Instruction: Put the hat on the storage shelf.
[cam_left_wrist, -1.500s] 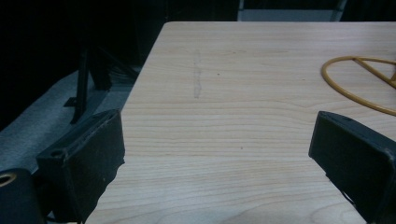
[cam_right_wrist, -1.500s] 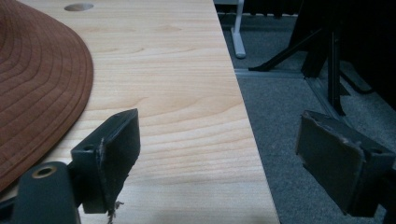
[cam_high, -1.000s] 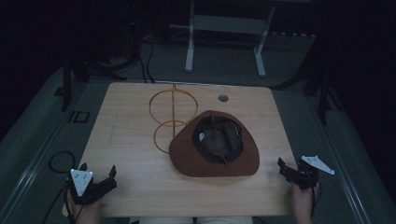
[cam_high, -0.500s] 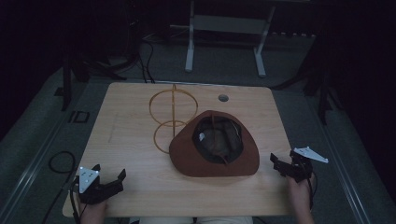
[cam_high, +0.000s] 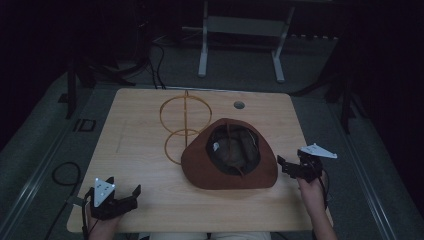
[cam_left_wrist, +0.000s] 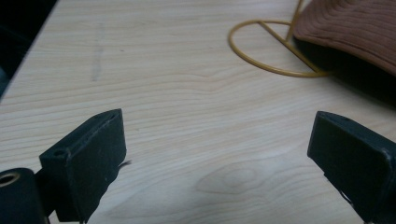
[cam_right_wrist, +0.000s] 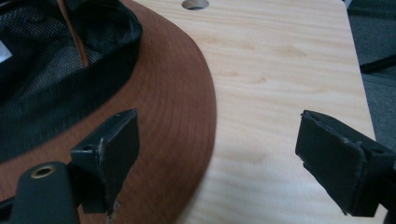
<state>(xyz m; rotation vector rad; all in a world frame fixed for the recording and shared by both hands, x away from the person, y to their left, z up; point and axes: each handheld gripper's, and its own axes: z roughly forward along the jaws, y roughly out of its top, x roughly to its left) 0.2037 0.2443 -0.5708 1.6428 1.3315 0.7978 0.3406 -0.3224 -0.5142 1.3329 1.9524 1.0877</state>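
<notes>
A brown brimmed hat (cam_high: 231, 172) lies upside down on the wooden table (cam_high: 140, 135), its dark lining facing up. Behind and left of it stands a gold wire stand (cam_high: 184, 125) with two rings. My right gripper (cam_high: 281, 165) hovers at the hat's right brim, open; in the right gripper view its left jaw is over the brim (cam_right_wrist: 177, 116) and its right jaw over bare wood. My left gripper (cam_high: 131, 196) is open near the table's front left, pointing toward the hat (cam_left_wrist: 350, 32) and the wire stand's base ring (cam_left_wrist: 273, 46).
A round cable hole (cam_high: 239, 105) sits at the table's back edge. White desk legs (cam_high: 240, 30) stand on the dark floor behind. A cable loop (cam_high: 62, 172) lies on the floor at left. Bare wood spans the table's left half.
My right gripper has moved left and forward to the hat's right brim. My left gripper has shifted right along the front edge.
</notes>
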